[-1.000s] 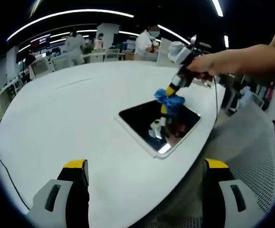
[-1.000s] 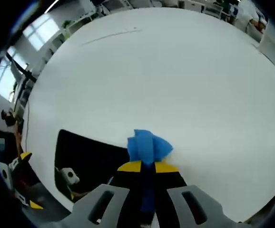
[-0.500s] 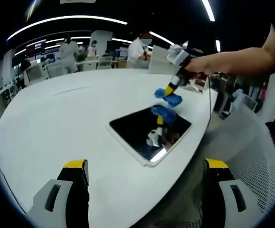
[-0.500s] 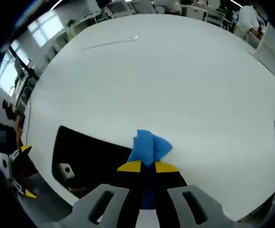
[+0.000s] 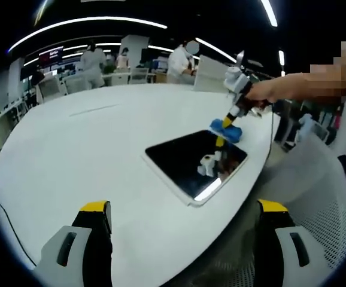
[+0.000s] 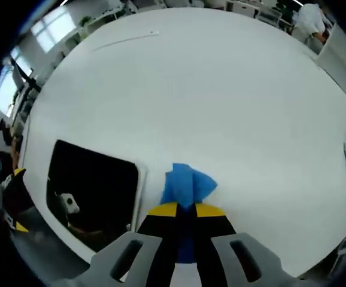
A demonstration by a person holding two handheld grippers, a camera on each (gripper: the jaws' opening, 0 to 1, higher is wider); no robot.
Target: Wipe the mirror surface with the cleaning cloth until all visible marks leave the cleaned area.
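- The mirror point(image 5: 196, 163) is a flat rectangle with rounded corners and a thin pale frame; its face reads nearly black, with a bright glint of ceiling light along its near edge.
- It lies flat on the white counter point(image 5: 83, 149), close to the counter's rounded edge, turned at an angle to that edge.
- In the glass there is a small reflection of a gripper's pale body and yellow tip; no marks can be made out on the surface at this size.
- In the right gripper view the mirror point(image 6: 92, 191) sits at lower left, dark, with its pale frame toward the cloth.
- The cleaning cloth point(image 6: 187, 183) is bright blue, bunched into a crumpled wad with a few folded peaks.
- The right tongs point(image 6: 186, 210) are together, clamped on the cloth, which sticks out past the yellow tips.
- In the left gripper view the cloth point(image 5: 225, 128) rests at the mirror's far corner, on the counter just beside the frame, held by the right tongs point(image 5: 230, 117) in a person's hand point(image 5: 263, 92).
- The left tongs point(image 5: 182, 224) stand wide apart, gripping nothing, well short of the mirror.
- Behind the counter are chairs, desks and several standing people point(image 5: 179, 57) under long ceiling lights.
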